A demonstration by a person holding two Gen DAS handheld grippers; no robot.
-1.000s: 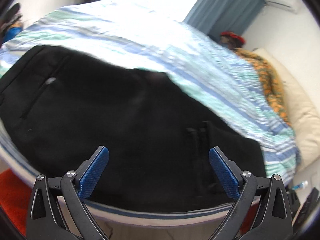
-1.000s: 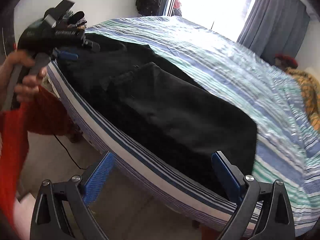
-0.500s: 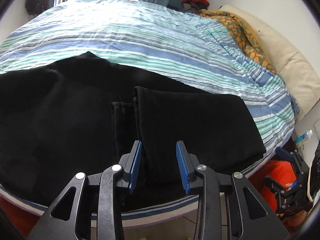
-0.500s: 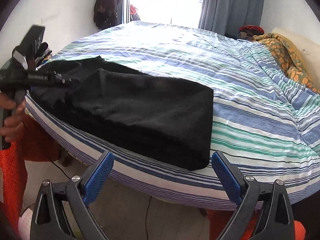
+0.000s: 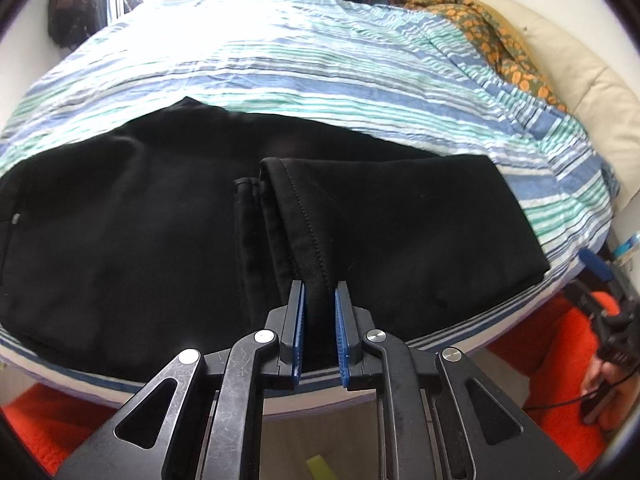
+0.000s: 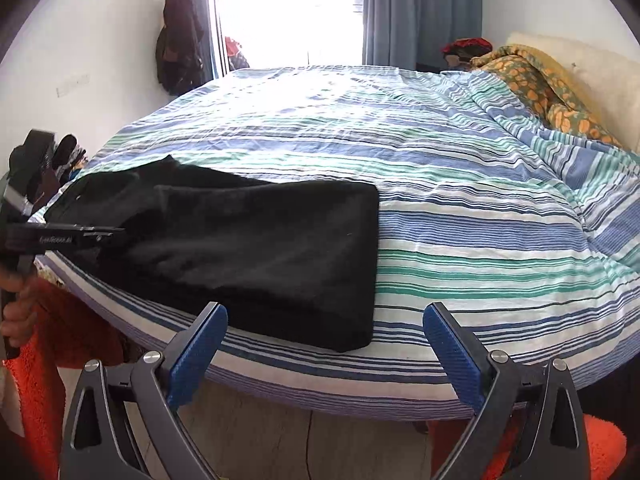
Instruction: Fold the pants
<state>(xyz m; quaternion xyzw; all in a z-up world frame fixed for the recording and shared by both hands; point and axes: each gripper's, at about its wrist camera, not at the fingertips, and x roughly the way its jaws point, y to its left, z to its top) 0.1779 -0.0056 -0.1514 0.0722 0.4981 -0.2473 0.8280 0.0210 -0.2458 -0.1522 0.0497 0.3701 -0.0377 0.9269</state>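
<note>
Pants, black and folded over, lie along the near edge of the striped bed. The left gripper, half-shut half a second ago, has now clamped on the stitched hem at the near edge. The right gripper stays wide apart, off the near edge, holding nothing. An orange-patterned blanket and a cream pillow sit far right.

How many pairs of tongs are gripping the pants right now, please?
1. The left tongs are clamped on the hem of the black pants at the near bed edge. The right tongs are open, off the bed.
</note>
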